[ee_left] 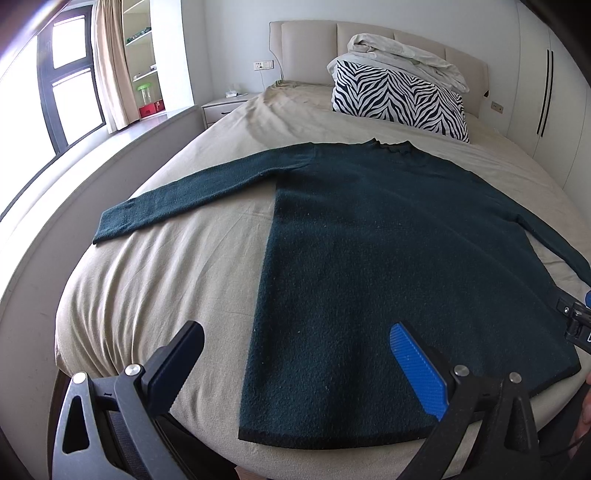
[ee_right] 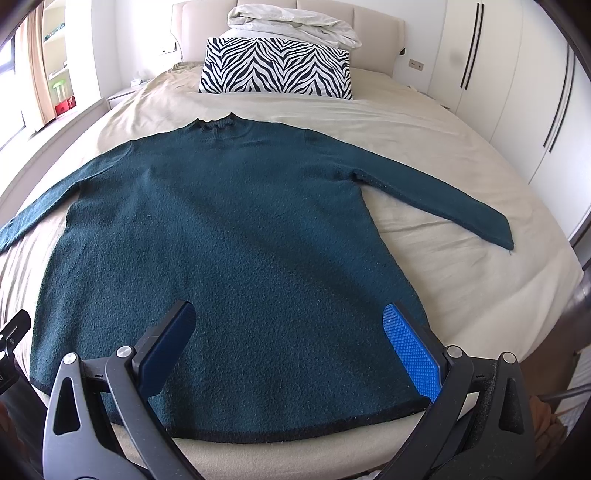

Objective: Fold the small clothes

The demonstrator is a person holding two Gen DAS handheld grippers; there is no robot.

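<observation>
We note a dark teal sweater lying flat on the beige bed sheet, filling the centre of both wrist views, collar toward the top of the frame and black-edged hem at the bottom. Both sleeves are spread outward. The left gripper hangs over the hem's left corner, fingers spread wide, holding nothing. The right gripper hangs over the hem nearer its right corner, also spread wide and empty. A zebra-print pillow sits at upper centre, with a rumpled white duvet on it.
</observation>
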